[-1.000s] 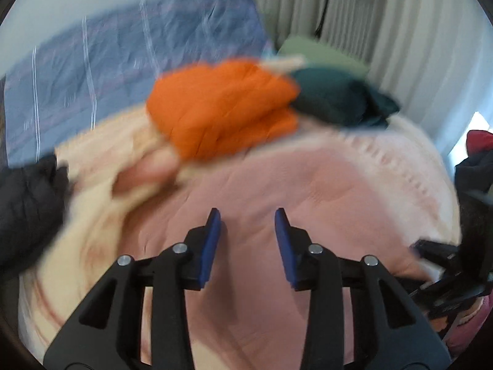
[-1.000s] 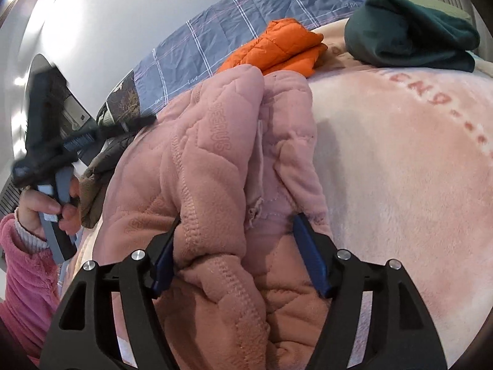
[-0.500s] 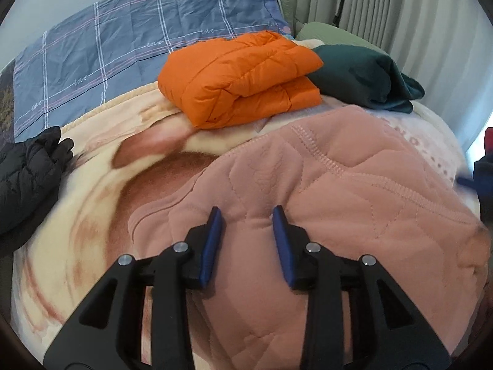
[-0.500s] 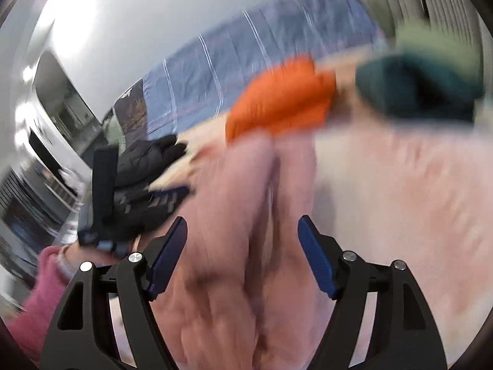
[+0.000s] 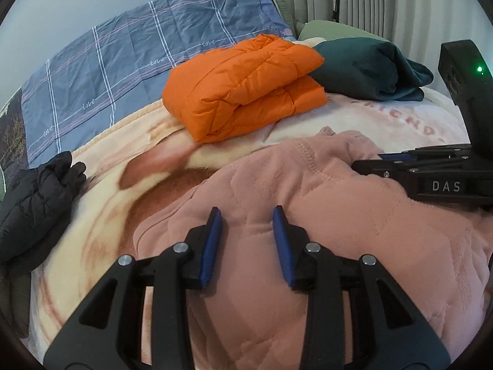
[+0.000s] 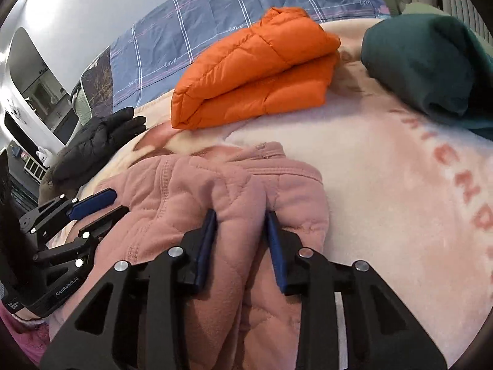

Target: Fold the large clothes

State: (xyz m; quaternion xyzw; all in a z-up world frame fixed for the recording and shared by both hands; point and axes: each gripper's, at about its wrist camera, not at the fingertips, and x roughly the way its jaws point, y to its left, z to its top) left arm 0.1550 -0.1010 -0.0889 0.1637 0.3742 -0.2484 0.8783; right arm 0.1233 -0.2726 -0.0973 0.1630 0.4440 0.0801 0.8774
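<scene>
A pink quilted jacket [image 5: 323,215] lies bunched on the pink blanket [image 6: 385,185] of the bed. My right gripper [image 6: 240,215] is closing, and its blue pads press on a raised fold of the jacket [image 6: 240,197] between them. In the left wrist view the right gripper [image 5: 366,162] reaches in from the right edge over the jacket's collar end. My left gripper [image 5: 246,215] hovers over the jacket's left part with its jaws a little apart and no fabric pinched. The left gripper [image 6: 118,202] shows at the left in the right wrist view.
A folded orange puffer jacket [image 5: 246,89] and a dark green garment [image 5: 369,67] lie at the far side of the bed. A black puffer jacket [image 5: 34,206] lies at the left edge. Blue checked bedding [image 5: 138,49] covers the head end; curtains [image 5: 385,0] hang behind.
The right gripper's jaws have narrowed from wide around the jacket to pressing on a fold. The jacket has come down flatter onto the bed. The right gripper has entered the left wrist view.
</scene>
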